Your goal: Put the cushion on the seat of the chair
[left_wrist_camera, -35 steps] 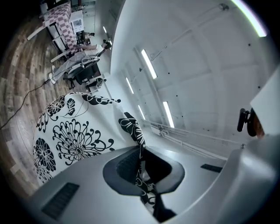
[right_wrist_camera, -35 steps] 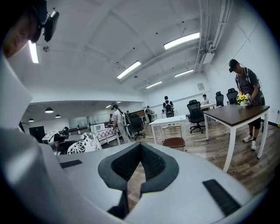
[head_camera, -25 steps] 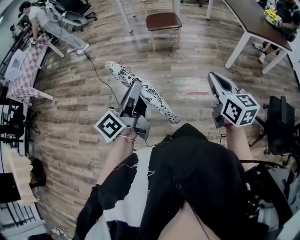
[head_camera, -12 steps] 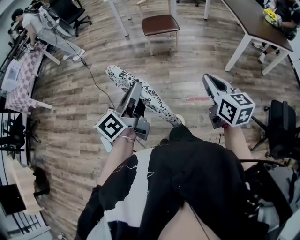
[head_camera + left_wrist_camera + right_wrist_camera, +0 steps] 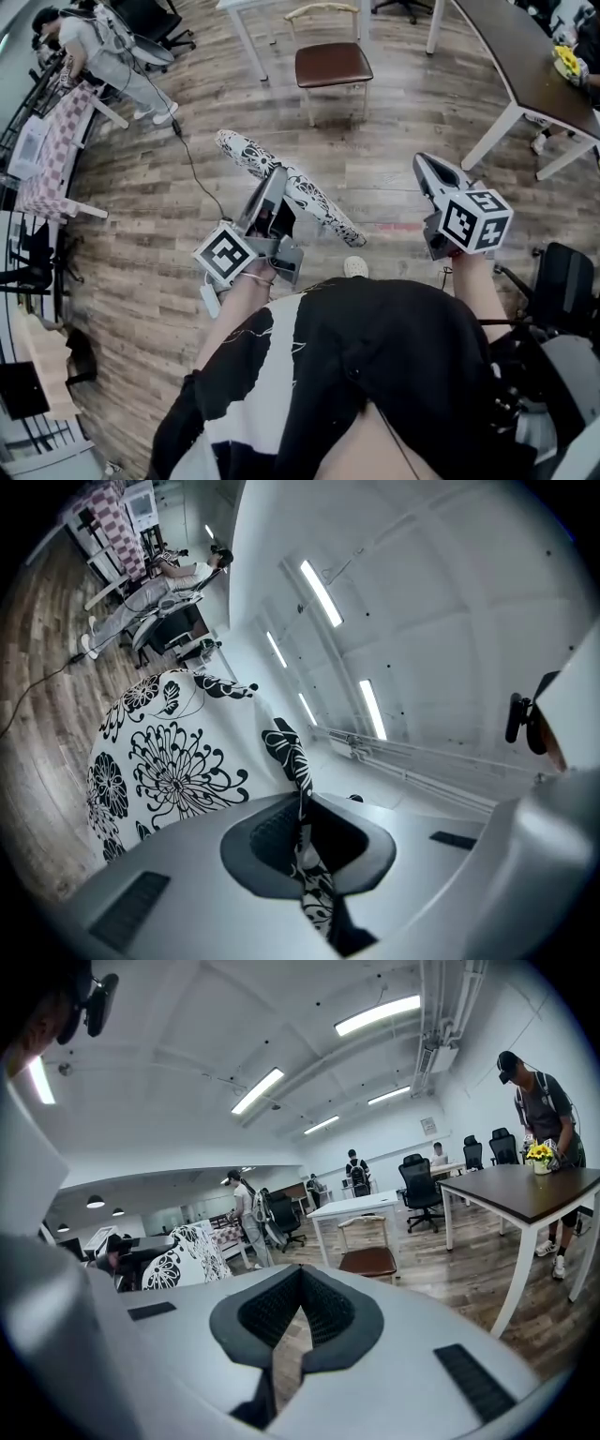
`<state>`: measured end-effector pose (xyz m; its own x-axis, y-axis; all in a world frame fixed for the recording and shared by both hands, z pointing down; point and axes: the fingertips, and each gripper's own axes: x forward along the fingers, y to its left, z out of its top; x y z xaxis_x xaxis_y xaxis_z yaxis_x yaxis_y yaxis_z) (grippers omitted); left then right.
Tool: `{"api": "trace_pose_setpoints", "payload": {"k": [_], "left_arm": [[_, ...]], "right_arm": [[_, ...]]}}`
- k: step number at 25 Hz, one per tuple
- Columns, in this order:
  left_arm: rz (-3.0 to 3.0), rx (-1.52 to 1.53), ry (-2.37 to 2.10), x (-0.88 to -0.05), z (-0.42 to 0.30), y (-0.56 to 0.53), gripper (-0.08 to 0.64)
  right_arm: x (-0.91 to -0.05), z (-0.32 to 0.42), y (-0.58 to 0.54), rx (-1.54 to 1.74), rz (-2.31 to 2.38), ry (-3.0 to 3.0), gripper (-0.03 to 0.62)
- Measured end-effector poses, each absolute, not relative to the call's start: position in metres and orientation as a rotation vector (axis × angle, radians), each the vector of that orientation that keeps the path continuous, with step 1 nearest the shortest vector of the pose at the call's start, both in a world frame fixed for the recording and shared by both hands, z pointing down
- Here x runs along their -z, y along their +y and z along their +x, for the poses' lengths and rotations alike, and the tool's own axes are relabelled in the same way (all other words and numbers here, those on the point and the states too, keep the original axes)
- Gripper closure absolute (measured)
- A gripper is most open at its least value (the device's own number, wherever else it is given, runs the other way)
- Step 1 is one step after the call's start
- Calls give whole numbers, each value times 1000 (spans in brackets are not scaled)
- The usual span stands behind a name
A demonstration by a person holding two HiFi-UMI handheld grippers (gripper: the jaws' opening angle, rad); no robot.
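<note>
Head view, by count: one cushion [image 5: 286,187], one chair [image 5: 333,64], two hand-held grippers, two counters.

Left hand-held gripper [image 5: 278,174] clamped on the cushion, with a fold of the black-and-white flowered cover pinched between the pads in the left gripper view. Right hand-held gripper [image 5: 424,161] with its jaws together at the tips, nothing between them, well apart from the cushion on the right.

Cushion up in the air over the wooden floor [image 5: 394,141], near the person, not on the chair. Seen on edge from above, so a long narrow strip. Long axis from far left to near right, far end toward the left of the chair. Broad flowered face spread to the left of the jaws in the left gripper view.

Chair at the far side, brown seat bare, curved back rail on its far edge. White counter [image 5: 352,1207] just left of it and behind, dark counter [image 5: 516,56] to the right, its white legs near the right edge. Open floor between cushion and chair. A dark cable [image 5: 199,155] across the boards on the left.
</note>
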<state>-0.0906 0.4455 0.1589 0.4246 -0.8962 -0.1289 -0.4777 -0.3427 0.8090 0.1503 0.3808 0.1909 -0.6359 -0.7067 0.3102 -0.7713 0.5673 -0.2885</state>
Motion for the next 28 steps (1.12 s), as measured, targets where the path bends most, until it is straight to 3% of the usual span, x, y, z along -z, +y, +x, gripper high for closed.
{"api": "trace_pose_setpoints", "payload": {"k": [18,28], "left_arm": [[1945,718,-1178,-204,-72,290,538],[1943,749,-1105,-203,-101,220,538]], "right_arm": [[-213,156,225,-617,1166,-2656,577],[-227,126,158,-732,1191,-2643,577]]}}
